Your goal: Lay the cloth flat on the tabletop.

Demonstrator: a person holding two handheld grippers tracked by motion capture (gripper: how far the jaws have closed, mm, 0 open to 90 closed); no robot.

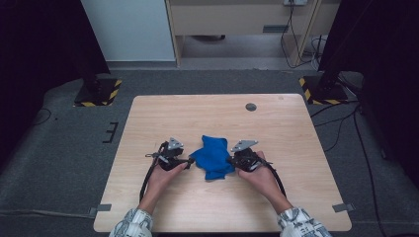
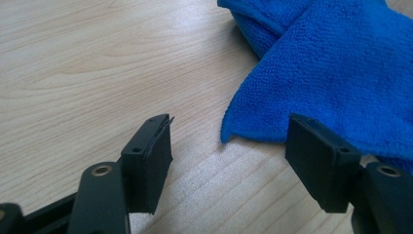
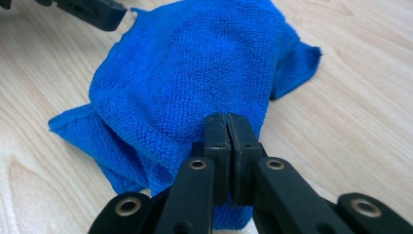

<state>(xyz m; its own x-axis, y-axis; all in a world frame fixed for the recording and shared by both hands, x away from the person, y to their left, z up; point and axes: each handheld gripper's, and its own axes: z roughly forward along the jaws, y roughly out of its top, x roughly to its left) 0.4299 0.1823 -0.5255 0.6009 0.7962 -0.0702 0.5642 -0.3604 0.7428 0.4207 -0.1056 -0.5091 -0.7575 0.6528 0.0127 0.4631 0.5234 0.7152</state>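
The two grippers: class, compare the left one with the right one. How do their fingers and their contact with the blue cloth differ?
The left gripper has its fingers spread apart; the right gripper has its fingers pressed together. The left one's fingers straddle a corner of the blue cloth without pinching it; the right one's rest at the cloth's edge. Both are black and hand-held.

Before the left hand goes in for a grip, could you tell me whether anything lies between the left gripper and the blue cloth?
Nothing visible does. The left gripper stands open over bare table, with a corner of the blue cloth lying just ahead of its jaws.
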